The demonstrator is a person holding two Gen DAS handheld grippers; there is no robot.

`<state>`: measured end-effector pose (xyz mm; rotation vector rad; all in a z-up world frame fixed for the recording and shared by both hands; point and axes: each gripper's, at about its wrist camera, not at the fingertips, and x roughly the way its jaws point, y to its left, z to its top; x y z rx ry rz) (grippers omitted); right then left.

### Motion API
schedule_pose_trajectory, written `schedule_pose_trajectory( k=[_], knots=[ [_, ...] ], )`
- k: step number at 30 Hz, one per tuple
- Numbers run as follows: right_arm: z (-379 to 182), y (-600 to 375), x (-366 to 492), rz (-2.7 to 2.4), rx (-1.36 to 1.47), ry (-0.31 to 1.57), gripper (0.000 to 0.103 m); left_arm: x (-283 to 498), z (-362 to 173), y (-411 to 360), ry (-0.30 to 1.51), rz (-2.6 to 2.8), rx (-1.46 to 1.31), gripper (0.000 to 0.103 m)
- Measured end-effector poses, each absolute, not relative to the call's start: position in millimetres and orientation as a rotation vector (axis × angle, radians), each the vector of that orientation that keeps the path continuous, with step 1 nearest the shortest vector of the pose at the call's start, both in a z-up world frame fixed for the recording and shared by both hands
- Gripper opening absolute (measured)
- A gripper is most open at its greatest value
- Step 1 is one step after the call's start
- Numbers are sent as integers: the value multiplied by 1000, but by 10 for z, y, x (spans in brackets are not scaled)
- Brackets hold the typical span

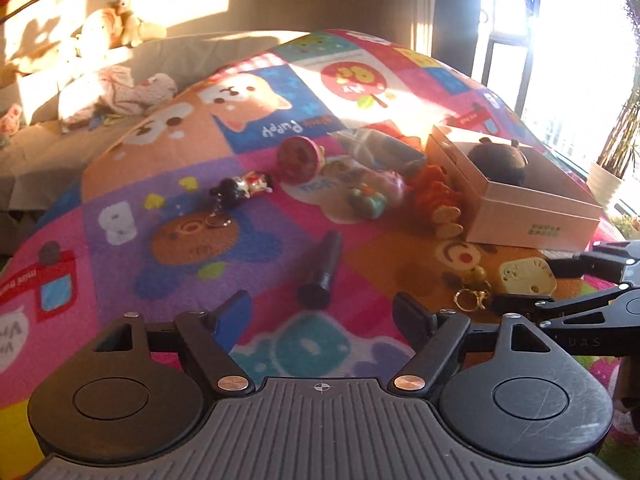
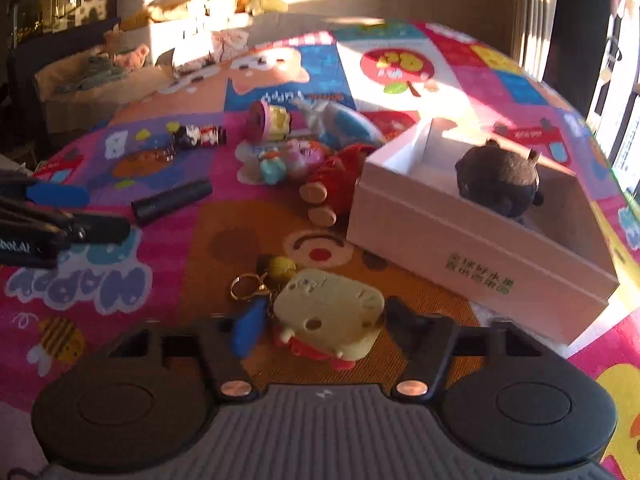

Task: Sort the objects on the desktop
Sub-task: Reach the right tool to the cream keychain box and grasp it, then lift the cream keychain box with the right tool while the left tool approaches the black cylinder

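Note:
My right gripper (image 2: 324, 320) is open, with its jaws on either side of a cream toast-shaped keychain toy (image 2: 330, 312) lying on the colourful mat; I cannot tell if they touch it. The toy also shows in the left wrist view (image 1: 526, 276), with the right gripper (image 1: 532, 280) around it. My left gripper (image 1: 324, 312) is open and empty, just short of a black cylinder (image 1: 322, 274). A pink open box (image 2: 472, 236) holds a dark round plush (image 2: 500, 180). The box (image 1: 516, 208) is at the right in the left wrist view.
Loose toys lie mid-mat: a doll keychain (image 1: 244, 188), a pink round toy (image 1: 300, 158), a teal-pink plush (image 1: 372, 196), a red plush with tan feet (image 1: 436, 196). A sofa with stuffed animals (image 1: 116, 24) is behind. A potted plant (image 1: 616, 160) stands by the window.

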<state>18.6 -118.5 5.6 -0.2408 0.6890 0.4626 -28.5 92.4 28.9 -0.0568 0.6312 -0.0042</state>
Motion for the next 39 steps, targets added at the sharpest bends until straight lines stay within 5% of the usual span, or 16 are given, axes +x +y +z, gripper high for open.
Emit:
schedule_pose_trajectory(
  k=[4, 8, 10, 12, 17, 18, 19, 25, 29, 37, 39],
  knots=[
    [128, -1273, 108, 487, -227, 679, 60, -84, 285, 886, 625, 6, 4, 84],
    [259, -1368, 4, 527, -192, 688, 60, 230, 211, 818, 667, 8, 47, 70],
    [329, -1428, -50, 534, -183, 680, 60, 329, 169, 792, 688, 4, 71, 53],
    [386, -1489, -98, 528, -182, 671, 60, 352, 145, 777, 703, 2, 84, 25],
    [548, -1662, -276, 514, -201, 619, 60, 8, 292, 654, 650, -45, 140, 21],
    [590, -1700, -321, 513, -204, 606, 60, -90, 347, 610, 632, -67, 150, 10],
    [631, -1736, -364, 513, -208, 591, 60, -183, 413, 560, 615, -93, 156, 8],
    [870, -1971, -553, 466, -207, 488, 60, -504, 717, 289, 531, -196, 169, 12],
    [809, -2121, -601, 437, -175, 511, 60, -539, 538, 298, 596, -135, 186, 38],
    [417, -2220, -562, 450, -127, 654, 60, -667, 190, 595, 726, -100, 57, 60],
    [372, -2210, -544, 448, -120, 663, 60, -588, 210, 573, 712, -149, 46, 75]
  ],
)
